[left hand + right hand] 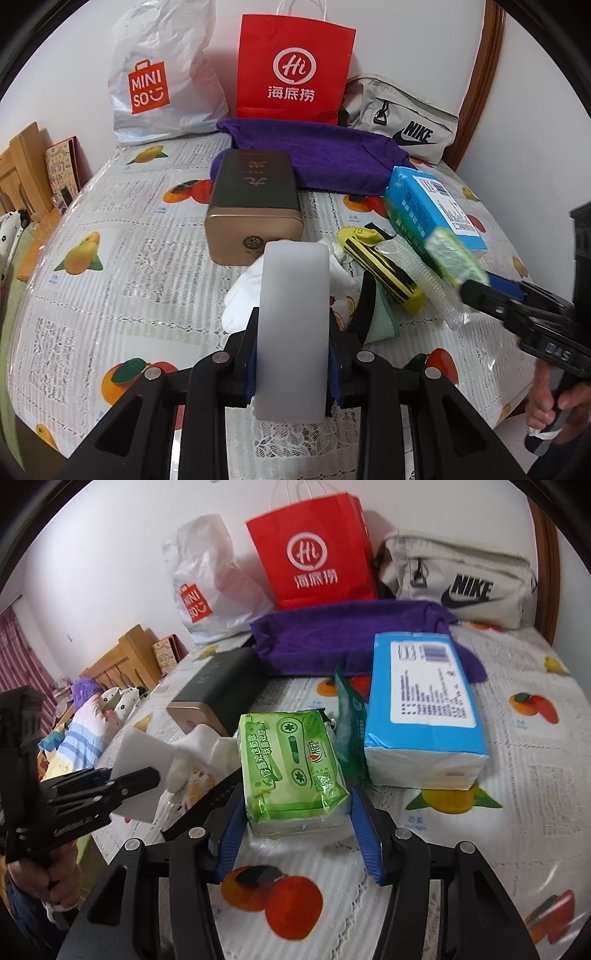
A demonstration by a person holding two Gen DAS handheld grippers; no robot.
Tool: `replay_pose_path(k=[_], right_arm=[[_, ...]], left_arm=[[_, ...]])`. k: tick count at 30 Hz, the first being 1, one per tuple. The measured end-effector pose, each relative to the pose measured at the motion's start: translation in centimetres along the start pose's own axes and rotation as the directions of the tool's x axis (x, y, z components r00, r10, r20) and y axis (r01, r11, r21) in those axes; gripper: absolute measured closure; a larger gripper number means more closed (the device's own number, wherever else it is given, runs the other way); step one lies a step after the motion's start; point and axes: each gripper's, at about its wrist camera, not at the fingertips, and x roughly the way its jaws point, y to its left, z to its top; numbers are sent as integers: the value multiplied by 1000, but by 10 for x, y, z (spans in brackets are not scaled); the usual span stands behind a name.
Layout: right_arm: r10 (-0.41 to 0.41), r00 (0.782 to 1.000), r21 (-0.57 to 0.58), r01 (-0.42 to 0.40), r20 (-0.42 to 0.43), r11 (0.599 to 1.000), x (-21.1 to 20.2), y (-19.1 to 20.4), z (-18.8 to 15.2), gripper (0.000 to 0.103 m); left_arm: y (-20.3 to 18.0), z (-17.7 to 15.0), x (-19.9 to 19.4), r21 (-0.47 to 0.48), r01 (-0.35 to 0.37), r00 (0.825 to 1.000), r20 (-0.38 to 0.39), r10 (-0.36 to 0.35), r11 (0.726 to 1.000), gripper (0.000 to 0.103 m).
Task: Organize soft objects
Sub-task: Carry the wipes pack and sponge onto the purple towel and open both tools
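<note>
Two grippers, each loaded, above the desk (517, 812).
Left gripper (291, 369) fingers clamp a white sponge block (293, 325); right gripper (299, 834) fingers clamp a green tissue pack (291, 768).

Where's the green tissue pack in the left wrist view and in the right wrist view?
Left wrist view: the green tissue pack is right of centre, blurred, at the tip of the right hand-held gripper.
Right wrist view: low centre, between that gripper's blue fingers.
Shared landmark: the blue tissue pack just behind it.

White glove (242, 295) lies partly hidden behind the white block (293, 325).
</note>
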Motion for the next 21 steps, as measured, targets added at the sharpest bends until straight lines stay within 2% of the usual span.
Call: replay_pose_path(k=[5,8,14,21], right_arm=[[-37,999,-18,38,38,999,-30,-6,-11,49],[-89,995,6,89,47,996,-45,-22,-19,49],[-188,982,55,187,3,981,-51,-55,-43,49],[-197,979,89,201,-50,975,-43,-70,-60,49]], left_arm=[[6,-1,-10,-18,-20,1000,16,21,1000,75],[9,0,-17,-24,-37,999,29,38,999,75],[9,4,-28,-24,-75,996,49,76,997,75],[9,16,-33,-25,-95,994,55,96,995,75]])
